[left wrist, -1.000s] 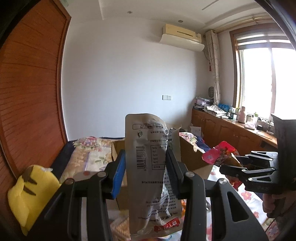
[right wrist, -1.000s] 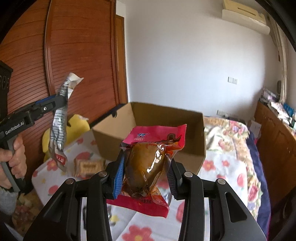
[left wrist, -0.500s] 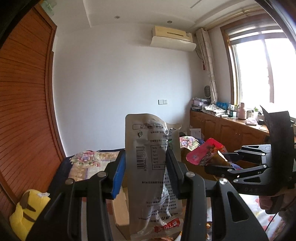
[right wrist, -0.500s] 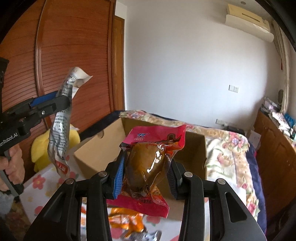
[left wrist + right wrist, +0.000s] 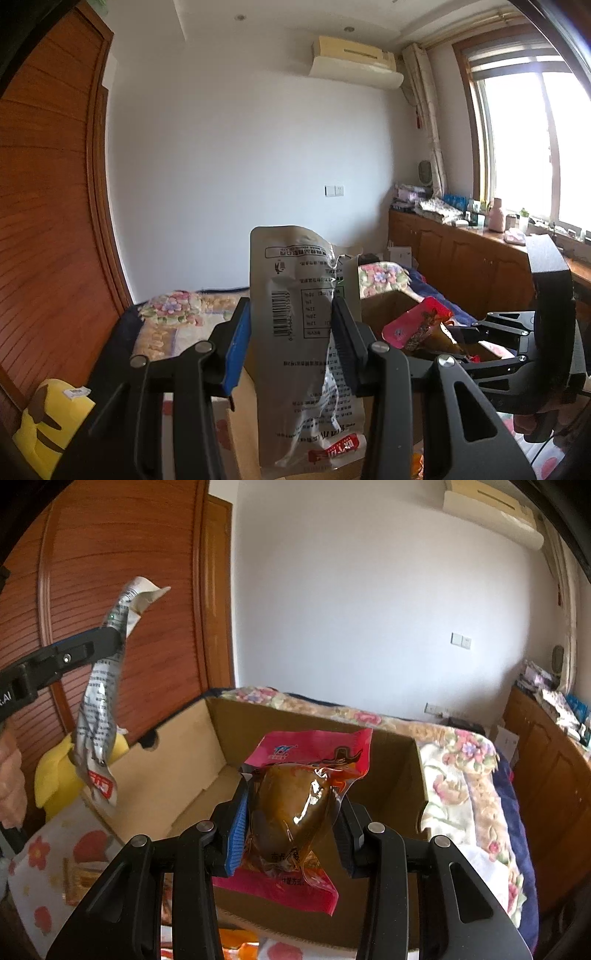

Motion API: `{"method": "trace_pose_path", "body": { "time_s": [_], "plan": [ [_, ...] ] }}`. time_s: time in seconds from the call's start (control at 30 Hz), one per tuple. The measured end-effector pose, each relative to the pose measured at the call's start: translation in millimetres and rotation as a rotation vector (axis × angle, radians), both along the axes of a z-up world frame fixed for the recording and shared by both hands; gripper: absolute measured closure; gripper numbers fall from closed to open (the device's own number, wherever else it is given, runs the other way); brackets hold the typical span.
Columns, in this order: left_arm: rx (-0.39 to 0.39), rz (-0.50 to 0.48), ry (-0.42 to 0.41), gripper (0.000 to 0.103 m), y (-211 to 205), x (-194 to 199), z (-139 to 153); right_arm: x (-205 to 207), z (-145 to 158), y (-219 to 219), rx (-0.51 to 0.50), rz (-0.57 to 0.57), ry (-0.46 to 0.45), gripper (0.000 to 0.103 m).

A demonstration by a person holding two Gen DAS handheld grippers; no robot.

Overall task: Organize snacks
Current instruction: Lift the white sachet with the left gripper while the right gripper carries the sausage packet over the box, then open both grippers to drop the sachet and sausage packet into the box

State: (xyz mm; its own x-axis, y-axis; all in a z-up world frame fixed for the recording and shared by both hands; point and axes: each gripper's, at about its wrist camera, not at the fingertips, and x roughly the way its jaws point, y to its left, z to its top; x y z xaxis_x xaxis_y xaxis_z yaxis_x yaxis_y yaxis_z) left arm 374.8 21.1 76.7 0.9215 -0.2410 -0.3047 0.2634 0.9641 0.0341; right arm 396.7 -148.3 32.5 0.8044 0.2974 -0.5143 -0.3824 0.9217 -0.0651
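Both grippers had moved over the cardboard box (image 5: 314, 738) — right gripper (image 5: 291, 823) clamping the red packet (image 5: 295, 805), left gripper (image 5: 291, 343) the silver pouch (image 5: 303, 332) — so release was likely next.

Two claws show, the left claw (image 5: 291, 339) and the right claw (image 5: 291, 819), and each grips one snack: one silver pouch (image 5: 306, 332) and one red packet (image 5: 295, 812) with a brown piece inside. One cardboard box (image 5: 388, 768) stands open. One yellow plush toy (image 5: 51, 424) lies at the side. On the flowered cloth (image 5: 40, 853) beside the box there is at least one more small packet (image 5: 85, 880), though partly hidden snacks below may add two more.
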Motion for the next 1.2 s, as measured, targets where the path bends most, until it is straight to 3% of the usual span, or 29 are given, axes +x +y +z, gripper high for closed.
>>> {"method": "trace_pose_path", "body": {
  "time_s": [0.23, 0.33, 0.4, 0.63, 0.8, 1.1, 1.2],
  "plan": [
    [0.020, -0.016, 0.091, 0.059, -13.4, 18.6, -21.4, 12.0, -17.8, -6.9, 0.004, -0.023, 0.045, 0.062],
    [0.037, -0.006, 0.122, 0.050, -19.9, 22.8, -29.4, 17.8, -22.9, -9.6, 0.003, -0.028, 0.066, 0.061],
    [0.042, -0.005, 0.132, 0.049, -20.2, 20.2, -33.2, 19.6, -25.2, -11.2, 0.001, -0.029, 0.085, 0.059],
    [0.054, -0.014, 0.149, 0.048, -23.9, 3.3, -39.4, 13.6, -24.1, -14.3, 0.006, -0.022, 0.090, 0.041],
    [0.043, -0.017, 0.154, 0.047, -17.7, -23.1, -42.3, -5.3, -15.7, -21.7, 0.043, -0.011, 0.082, 0.041],
    [0.014, -0.025, 0.166, 0.046, 1.7, -81.4, -57.6, -78.1, -8.0, -41.0, 0.109, -0.010, 0.088, 0.041],
    [0.040, -0.021, 0.165, 0.046, 1.0, -97.6, -66.2, -97.4, -10.4, -44.7, 0.106, -0.009, 0.095, 0.041]
  ]
}}
